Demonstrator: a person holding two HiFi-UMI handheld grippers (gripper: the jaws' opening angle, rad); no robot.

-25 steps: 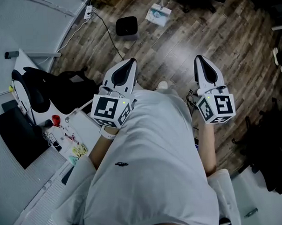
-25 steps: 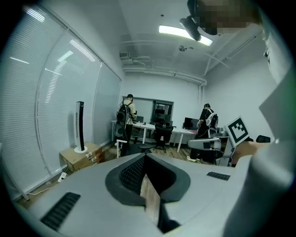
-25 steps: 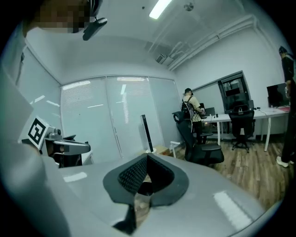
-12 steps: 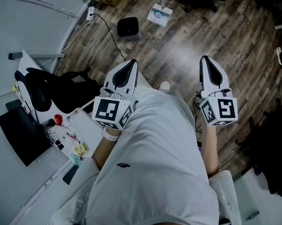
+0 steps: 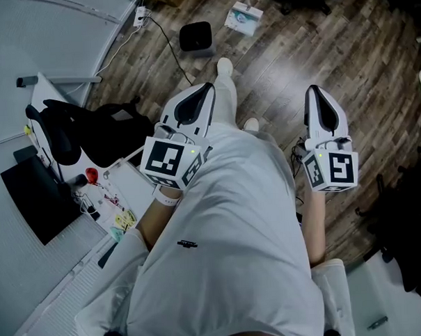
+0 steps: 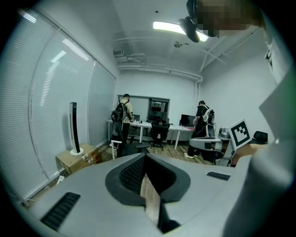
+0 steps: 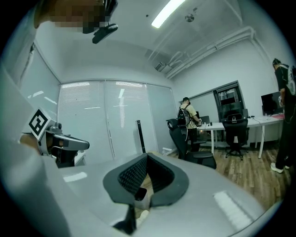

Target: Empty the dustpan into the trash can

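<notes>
In the head view a black trash can [image 5: 195,38] stands on the wood floor ahead. To its right lies a white and teal dustpan [image 5: 243,17] with a thin handle. My left gripper [image 5: 205,87] and right gripper [image 5: 314,89] are held out at either side of my body, well short of both. Each is shut with nothing in it. The left gripper view shows my left gripper [image 6: 144,157] with its dark pads meeting, and the right gripper view shows the same of my right gripper [image 7: 147,157]. Both point across an office room.
A white table [image 5: 67,226] at the left carries a black bag [image 5: 91,138], a dark pad and small items. A cable [image 5: 167,44] runs across the floor from a power strip [image 5: 142,13]. My shoe [image 5: 224,66] is stepping forward. People [image 6: 124,113] stand by desks and chairs far off.
I have stepped forward: a leg and shoe now reach ahead between the grippers. The trash can and dustpan have slid slightly up and right in view. Both grippers stay shut.
</notes>
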